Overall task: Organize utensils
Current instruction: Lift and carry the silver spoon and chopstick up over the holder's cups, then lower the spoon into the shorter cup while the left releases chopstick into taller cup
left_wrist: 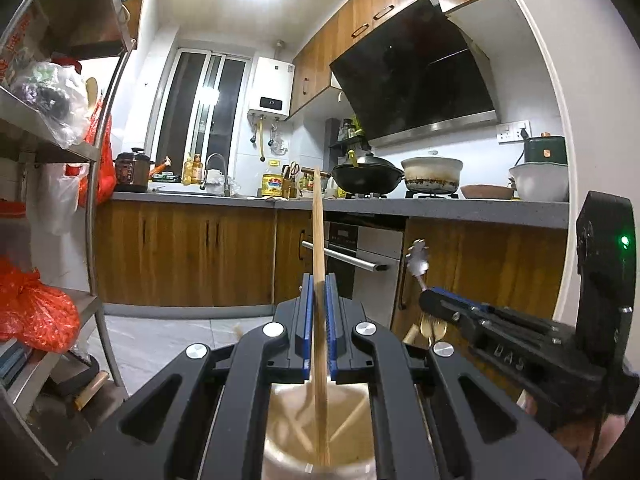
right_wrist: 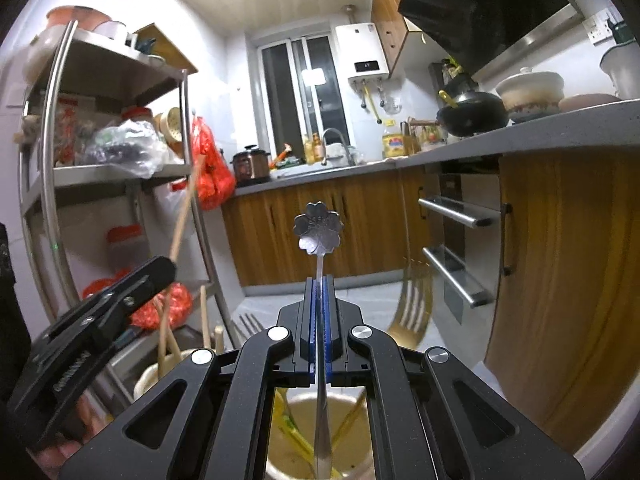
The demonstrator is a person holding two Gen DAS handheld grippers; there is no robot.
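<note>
The left tool (left_wrist: 319,320) is clamped on a wooden chopstick (left_wrist: 318,232) that stands nearly upright, its lower end in the steel cup (left_wrist: 280,468) directly beneath the jaws. The right tool (right_wrist: 319,320) is clamped on a flower-ended spoon (right_wrist: 318,226), its bowl down inside a second cup (right_wrist: 348,404) under that tool. Each utensil is best kept vertical and lowered until it settles before the jaws part, so neither tips the cup. Both tools point roughly level, side by side, the right tilted slightly downward.
</note>
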